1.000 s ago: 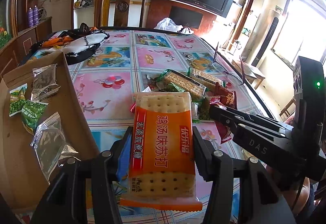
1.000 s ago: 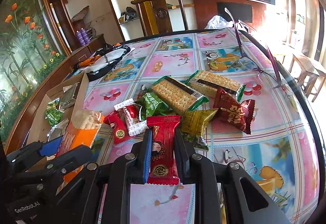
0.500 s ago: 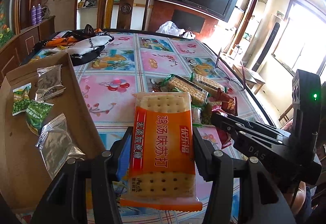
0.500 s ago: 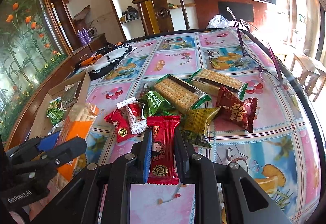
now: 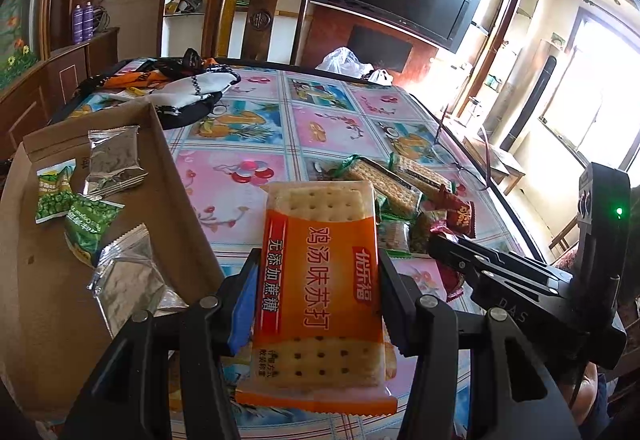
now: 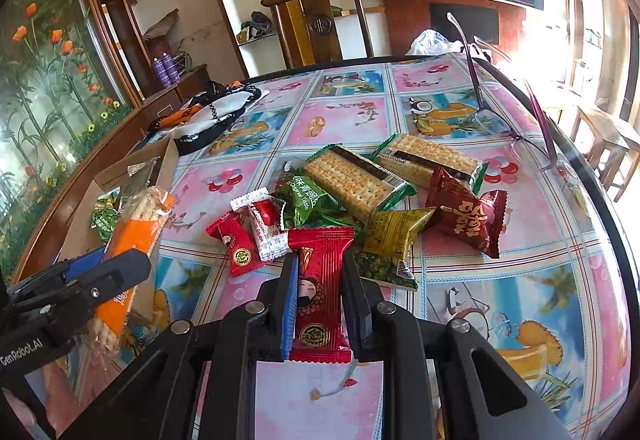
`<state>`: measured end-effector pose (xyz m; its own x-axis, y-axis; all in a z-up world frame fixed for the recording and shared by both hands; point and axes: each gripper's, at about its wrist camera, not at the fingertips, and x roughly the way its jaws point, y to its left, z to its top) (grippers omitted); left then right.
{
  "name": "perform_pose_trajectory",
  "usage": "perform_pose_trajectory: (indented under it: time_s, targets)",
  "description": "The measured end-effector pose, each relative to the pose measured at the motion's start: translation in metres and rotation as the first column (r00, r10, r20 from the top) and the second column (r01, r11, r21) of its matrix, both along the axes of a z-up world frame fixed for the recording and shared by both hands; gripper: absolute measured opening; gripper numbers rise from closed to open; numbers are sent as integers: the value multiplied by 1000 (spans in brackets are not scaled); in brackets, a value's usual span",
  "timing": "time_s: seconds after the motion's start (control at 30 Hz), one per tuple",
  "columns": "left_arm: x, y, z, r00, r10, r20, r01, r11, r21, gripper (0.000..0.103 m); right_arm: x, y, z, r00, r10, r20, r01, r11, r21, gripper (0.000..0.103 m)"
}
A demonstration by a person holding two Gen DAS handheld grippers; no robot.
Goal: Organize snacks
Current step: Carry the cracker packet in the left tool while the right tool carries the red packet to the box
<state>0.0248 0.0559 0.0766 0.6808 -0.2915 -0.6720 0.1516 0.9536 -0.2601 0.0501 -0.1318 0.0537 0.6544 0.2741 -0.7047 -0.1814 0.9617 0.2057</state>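
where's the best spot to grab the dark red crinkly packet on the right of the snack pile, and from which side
Grip the dark red packet across its puffy middle, coming from above on the right, where the tablecloth is bare. Its left edge touches the yellow-green packet and its far end meets a cracker pack, so fingers fit badly there.
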Motion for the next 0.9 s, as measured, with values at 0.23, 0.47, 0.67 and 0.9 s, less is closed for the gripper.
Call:
perform_pose_trajectory:
  time_s: [0.23,0.47,0.67,0.9]
  targets:
    - [3,19,1,999,41,-2,-41,999,-12,52,-3,1,2,1000,13,4,-13,1000,17,21]
    - [5,45,4,995,101,6,-100,995,-27,52,-8,9,5,999,49,21,-49,998,39,22]
    - [7,68,4,988,152,5,-152,988,-37,52,-11,25,3,994,104,15,-105,992,63,22]
    - [8,101,3,974,227,-4,-227,973,-49,52,-10,51,1,986,164,-9,-162,979,127,22]
